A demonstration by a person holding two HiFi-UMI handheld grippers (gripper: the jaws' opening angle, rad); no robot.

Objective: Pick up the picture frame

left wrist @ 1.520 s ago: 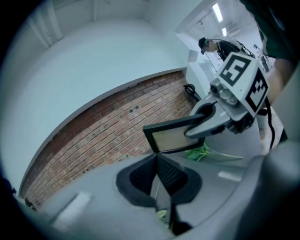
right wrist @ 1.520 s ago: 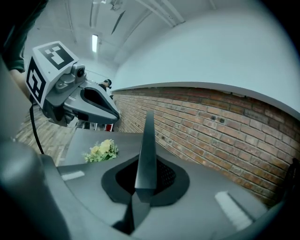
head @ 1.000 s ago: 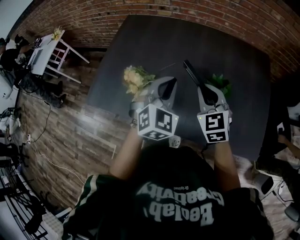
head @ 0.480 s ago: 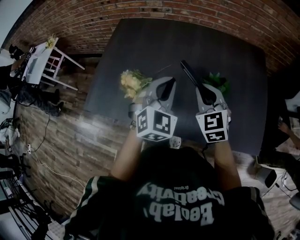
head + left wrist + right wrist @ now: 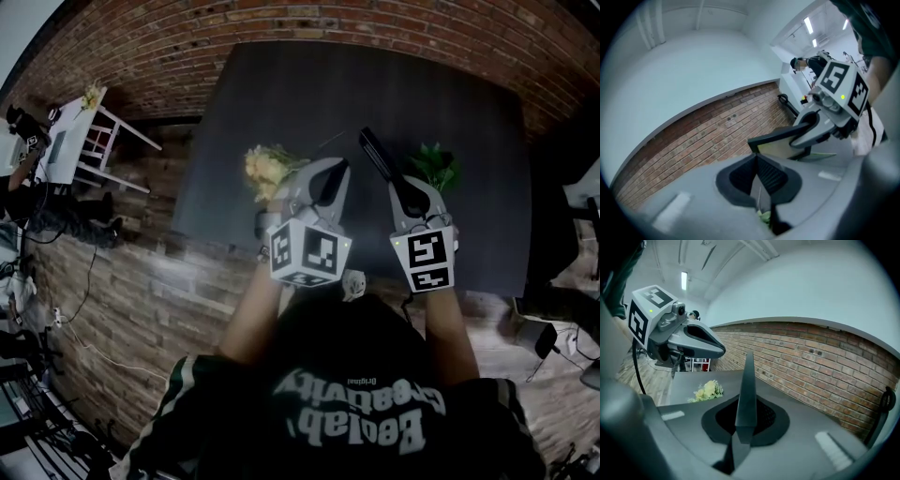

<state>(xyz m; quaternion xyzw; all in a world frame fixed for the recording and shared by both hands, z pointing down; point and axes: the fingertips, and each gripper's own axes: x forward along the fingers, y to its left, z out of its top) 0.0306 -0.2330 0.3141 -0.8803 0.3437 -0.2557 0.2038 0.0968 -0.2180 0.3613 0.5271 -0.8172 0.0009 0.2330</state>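
Seen from above in the head view: right gripper (image 5: 405,187) clamped shut on one end of the black picture frame (image 5: 379,155), held over the dark table (image 5: 309,94). Looks like a thin dark bar from up there. Long way runs from the jaws up and a bit left, toward the brick wall (image 5: 281,28). Just beside it, left gripper (image 5: 330,178) with its jaws pressed together. On the table, yellow flowers (image 5: 266,169) by the left gripper and a green plant (image 5: 434,167) by the right one.

Shown only in the left gripper view: the frame's wide pale face with its black rim, tipped on a slant. Also a tiny green bit low between the closed jaws, too small to tell what.

Shown only in the right gripper view: the frame edge-on, a skinny strip standing straight up between the squeezing pads. Flowers in sight there too, lying flat below the left gripper.
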